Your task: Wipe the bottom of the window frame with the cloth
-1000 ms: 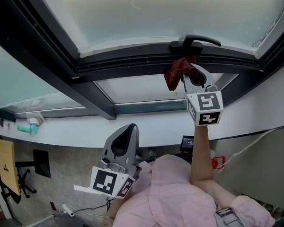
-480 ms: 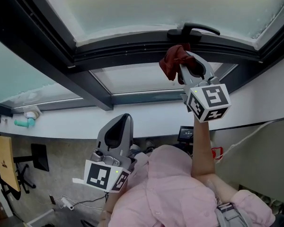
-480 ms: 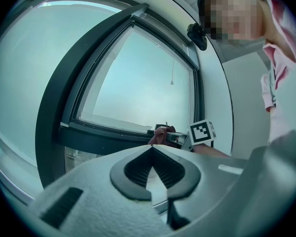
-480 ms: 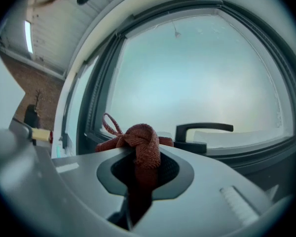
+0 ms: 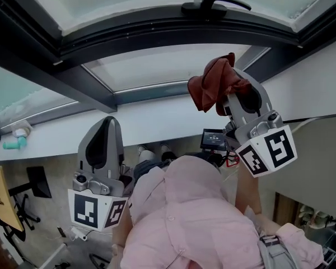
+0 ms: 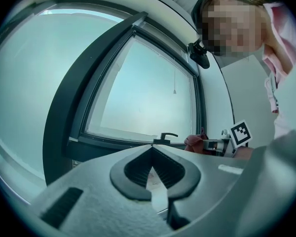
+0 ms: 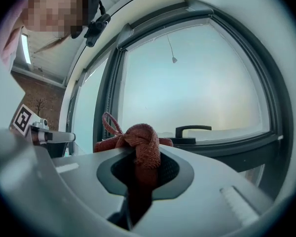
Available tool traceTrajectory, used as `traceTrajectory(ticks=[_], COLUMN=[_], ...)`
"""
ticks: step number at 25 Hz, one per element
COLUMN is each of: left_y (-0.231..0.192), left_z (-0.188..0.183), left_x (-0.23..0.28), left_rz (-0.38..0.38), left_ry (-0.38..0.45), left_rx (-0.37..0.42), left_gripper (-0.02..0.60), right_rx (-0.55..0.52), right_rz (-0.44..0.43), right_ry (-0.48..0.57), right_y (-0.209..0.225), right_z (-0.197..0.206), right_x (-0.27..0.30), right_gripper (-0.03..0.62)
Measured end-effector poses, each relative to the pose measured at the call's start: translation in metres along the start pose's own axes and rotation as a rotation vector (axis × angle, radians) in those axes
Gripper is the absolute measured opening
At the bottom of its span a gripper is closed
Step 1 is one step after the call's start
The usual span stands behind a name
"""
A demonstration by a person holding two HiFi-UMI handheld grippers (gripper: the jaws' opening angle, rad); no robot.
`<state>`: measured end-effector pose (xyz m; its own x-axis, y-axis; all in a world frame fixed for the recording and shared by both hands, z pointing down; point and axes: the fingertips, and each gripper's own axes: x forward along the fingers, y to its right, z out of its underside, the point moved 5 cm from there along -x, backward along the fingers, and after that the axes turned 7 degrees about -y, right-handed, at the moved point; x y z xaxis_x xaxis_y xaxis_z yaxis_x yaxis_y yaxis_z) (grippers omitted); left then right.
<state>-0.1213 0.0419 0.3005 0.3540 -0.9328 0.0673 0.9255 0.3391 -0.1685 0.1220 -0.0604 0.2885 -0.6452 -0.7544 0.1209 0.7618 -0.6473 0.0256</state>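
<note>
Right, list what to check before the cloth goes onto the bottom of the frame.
1. Cloth clamped in the right gripper: ok, jaws shut on it.
2. Enough cloth ahead of the jaws: ok, a bunch sticks out past them.
3. Cloth touching the frame: not ok, the head view shows it short of the bottom rail.
4. Wipe path clear: not ok, the handle stands on the rail, so work round it.
5. Left gripper out of the way: ok, jaws together, empty, low at the left.
6. Where the dirt on the rail is: cannot tell.
</note>
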Motion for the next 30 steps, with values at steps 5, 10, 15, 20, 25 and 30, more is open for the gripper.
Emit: traceTrajectory(ticks=[5,10,15,20,25,30], left_y=[-0.002,-0.016,-0.037,-0.064,-0.093,-0.125], left_z=[0.005,0.014,0.016,0.013,0.008,0.019], left_x=[-0.006,-0.016,-0.025,-0.041,-0.058,-0.075], left_rz=[0.103,0.194,0.263,0.296,0.293,0.272], left_ry=[-0.006,-0.036,-0.128,-0.133,-0.1,-0.141], left_rx=[0.029,0.061,0.087,0.05,0.061,0.062], left_gripper=[-0.003,-0.002,-0.002,-0.002,-0.001,0.0], right_rx=[-0.002,-0.003,-0.023,-0.103,-0.135,-0.101], right_rz=[0.033,0.035,-0.09,-0.192,-0.22,-0.179], right_ry=[-0.033,-0.115,-0.122,-0.082,-0.066,-0.09], right_y=[-0.025,-0.06,-0.126,-0.188,-0.226,-0.236], right_z=[0.02,0.051,0.052,0.043,0.042,0.052], right_x=[-0.018,-0.002,0.06,0.146,0.22,0.266], right_gripper=[0.057,0.057,0.057,0.057,0.057,0.057])
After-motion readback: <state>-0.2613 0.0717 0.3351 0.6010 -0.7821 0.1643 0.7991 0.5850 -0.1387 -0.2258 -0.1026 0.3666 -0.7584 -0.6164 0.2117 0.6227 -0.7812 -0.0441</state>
